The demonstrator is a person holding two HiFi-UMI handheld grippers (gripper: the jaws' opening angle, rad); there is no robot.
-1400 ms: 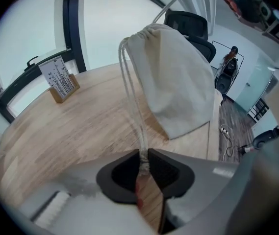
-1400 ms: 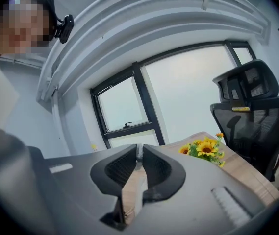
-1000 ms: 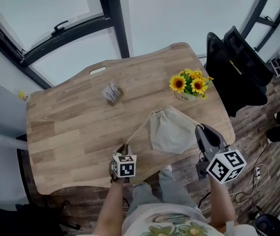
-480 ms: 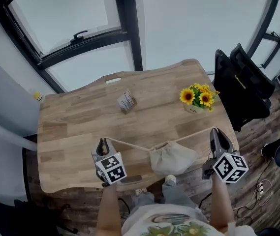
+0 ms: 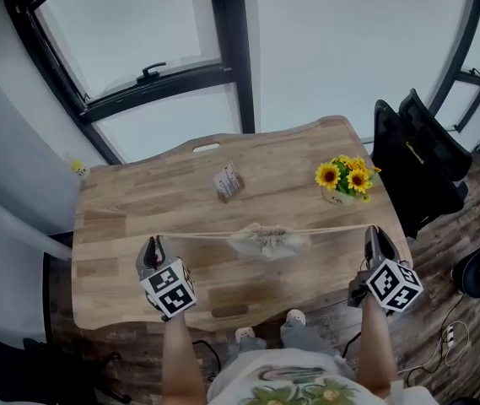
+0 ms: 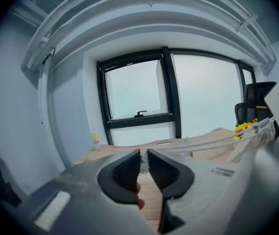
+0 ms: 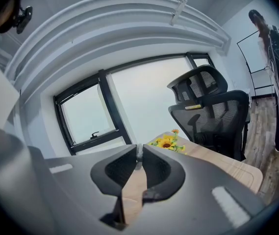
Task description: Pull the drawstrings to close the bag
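1. Nearest the camera, on the person's side of the bag [image 5: 265,241], two bare forearms [image 5: 180,357] reached forward, each carrying a gripper.
2. The left gripper [image 5: 150,251] stood well to the left of the bag. Its jaws were drawn together to a thin slit and pinched the end of the left drawstring [image 5: 197,235]. The left gripper view showed a pale scrap of cord caught between the pads.
3. The right gripper [image 5: 376,241] stood well to the right of the bag. Its jaws were likewise nipped together on the end of the right drawstring [image 5: 332,227], with a pale strand showing at the tips in the right gripper view.
4. Both cords ran taut from the grippers to the bag's mouth, nearly in one straight line.
5. The bag, of pale cloth, sat midway between the grippers over the wooden table [image 5: 121,218]. It was bunched up and its mouth was gathered tight. Whether it rested on the board or hung clear of it could not be told.
6. Beyond the bag and slightly to its left, a small packet [image 5: 228,181] lay on the table.
7. Beyond the bag to its right stood a bunch of sunflowers [image 5: 347,178].
8. Farther right of the bag, off the table, was a black office chair [image 5: 417,154].
9. Farthest behind the bag was a black-framed window [image 5: 138,40].
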